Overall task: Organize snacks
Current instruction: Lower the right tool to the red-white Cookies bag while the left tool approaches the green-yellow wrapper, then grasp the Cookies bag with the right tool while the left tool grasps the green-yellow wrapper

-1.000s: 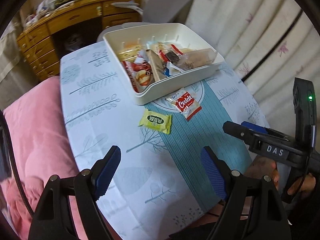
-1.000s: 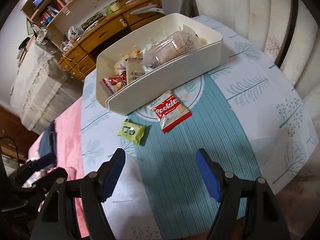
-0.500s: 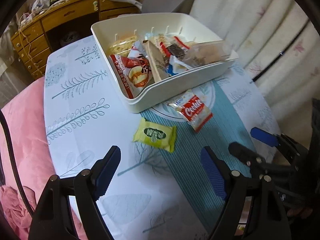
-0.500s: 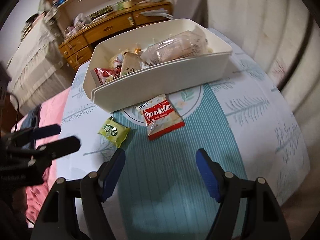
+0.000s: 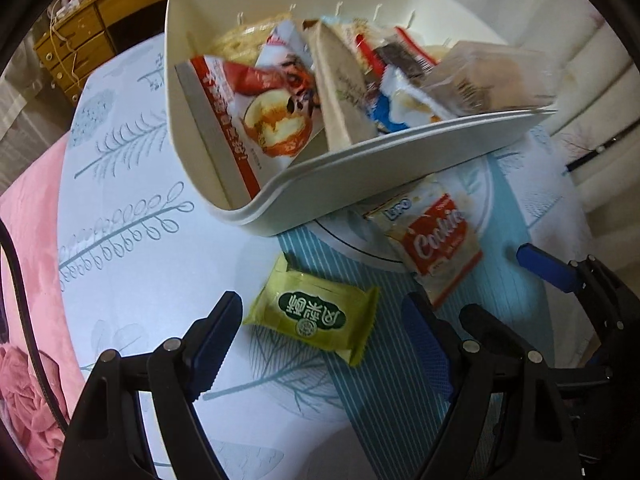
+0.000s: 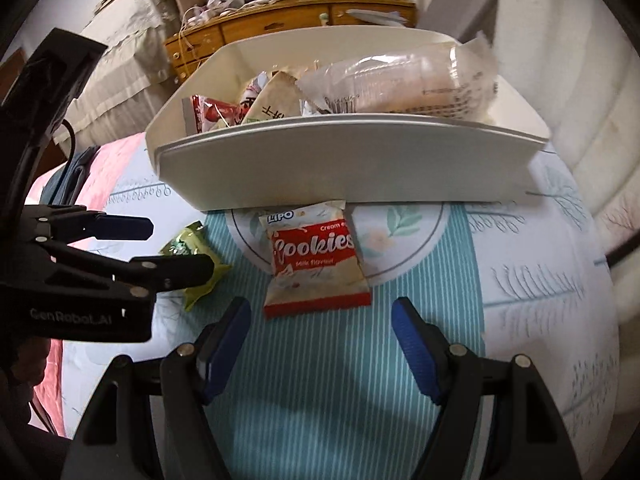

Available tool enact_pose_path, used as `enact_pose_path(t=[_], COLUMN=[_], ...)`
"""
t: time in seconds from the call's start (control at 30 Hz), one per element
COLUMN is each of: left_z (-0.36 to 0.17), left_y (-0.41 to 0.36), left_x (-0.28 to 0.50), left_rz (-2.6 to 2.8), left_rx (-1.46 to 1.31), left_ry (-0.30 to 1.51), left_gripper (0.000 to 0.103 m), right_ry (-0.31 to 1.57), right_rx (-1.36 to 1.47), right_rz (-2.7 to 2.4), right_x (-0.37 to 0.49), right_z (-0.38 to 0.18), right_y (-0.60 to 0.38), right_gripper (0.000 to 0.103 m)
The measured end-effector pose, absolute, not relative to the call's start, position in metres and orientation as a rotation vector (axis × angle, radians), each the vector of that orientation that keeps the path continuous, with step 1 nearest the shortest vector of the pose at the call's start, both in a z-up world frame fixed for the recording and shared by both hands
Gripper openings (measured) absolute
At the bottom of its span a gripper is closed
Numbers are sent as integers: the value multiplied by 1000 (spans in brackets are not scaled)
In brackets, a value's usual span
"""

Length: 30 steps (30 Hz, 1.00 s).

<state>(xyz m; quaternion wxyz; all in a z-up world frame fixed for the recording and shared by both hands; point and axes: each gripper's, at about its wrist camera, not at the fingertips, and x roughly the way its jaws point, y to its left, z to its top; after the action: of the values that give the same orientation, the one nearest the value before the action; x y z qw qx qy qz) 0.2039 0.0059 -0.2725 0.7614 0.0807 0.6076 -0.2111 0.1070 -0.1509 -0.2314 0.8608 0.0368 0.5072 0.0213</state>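
Note:
A white bin holds several snack packs on the table. In front of it lie a green snack pack and a red-and-white Cookies pack. My left gripper is open, its jaws low on either side of the green pack; it also shows in the right wrist view. My right gripper is open just short of the Cookies pack, and shows at the right of the left wrist view.
The round table carries a leaf-print cloth with a teal striped middle. A pink bedspread lies left of the table. A wooden desk stands behind, curtains to the right.
Both grippers have moved forward and down towards the table. The left now straddles the green pack; the right has closed in on the Cookies pack. Both stayed open.

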Motion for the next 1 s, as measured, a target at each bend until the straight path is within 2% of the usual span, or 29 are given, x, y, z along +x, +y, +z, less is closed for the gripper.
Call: enact_pose_path(t=[0.27, 0.5, 0.6, 0.7, 1.0], left_z=[-296, -299, -298, -296, -291], left_y=[4, 3, 5, 10, 27], left_x=[215, 219, 224, 227, 223], left_rz=[-433, -443, -441, -443, -448], left_rx=[148, 143, 127, 112, 87], left_ry=[1379, 1358, 1350, 1341, 1332], left_gripper=[73, 68, 64, 57, 52], right_ry=[1064, 1080, 1083, 1082, 1111], right_rx=[63, 11, -6, -26, -52], right_rz=[99, 131, 127, 128, 113], right_x=[129, 140, 142, 141, 143], right_z=[-246, -255, -258, -259, -260], right_y=[-154, -144, -139, -137, -130], right_gripper=[74, 73, 68, 66, 58])
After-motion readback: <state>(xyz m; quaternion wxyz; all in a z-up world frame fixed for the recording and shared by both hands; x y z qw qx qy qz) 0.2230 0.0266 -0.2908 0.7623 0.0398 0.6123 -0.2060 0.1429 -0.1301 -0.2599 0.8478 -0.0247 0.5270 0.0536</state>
